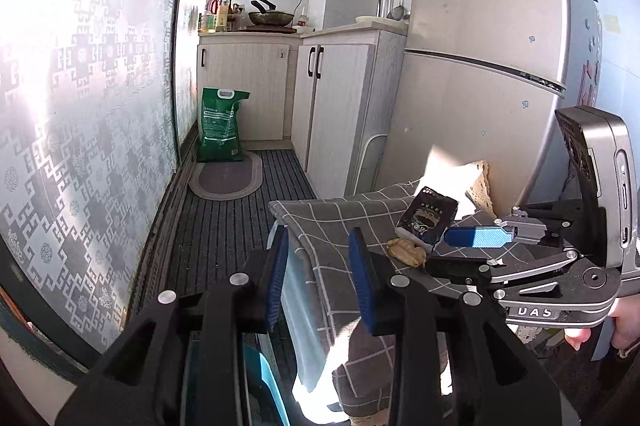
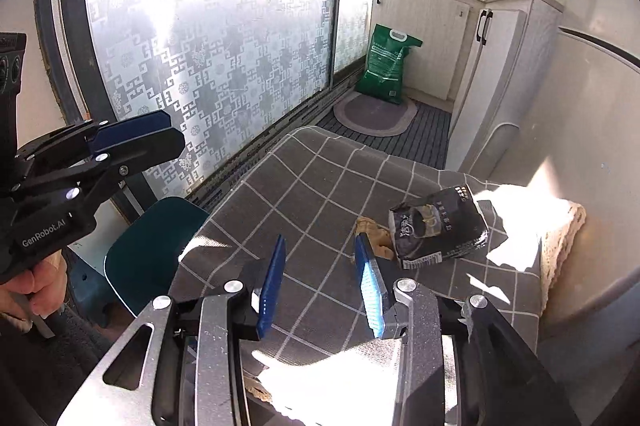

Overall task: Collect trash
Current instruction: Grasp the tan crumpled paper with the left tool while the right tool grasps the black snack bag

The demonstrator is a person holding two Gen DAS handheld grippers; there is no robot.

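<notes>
A crumpled black carton (image 2: 438, 230) lies on the grey checked tablecloth (image 2: 312, 178), with a small tan scrap (image 2: 374, 230) against its left side. My right gripper (image 2: 320, 242) hovers over the cloth just short of them. It is open with nothing between its blue pads, and its right fingertip is close to the scrap. In the left wrist view the carton (image 1: 430, 214) and scrap (image 1: 406, 250) sit beside the right gripper (image 1: 438, 250). My left gripper (image 1: 318, 238) is open and empty at the table's left corner; it shows as the left gripper (image 2: 176, 134) off the table's left side.
A teal chair (image 2: 152, 250) stands at the table's left edge below the frosted window (image 2: 208, 26). A silver fridge (image 1: 488, 58) rises behind the table, with a lace-edged cloth (image 2: 560, 246) against it. Beyond are white cabinets (image 1: 340, 98), a green sack (image 1: 220, 126) and an oval mat (image 1: 226, 180).
</notes>
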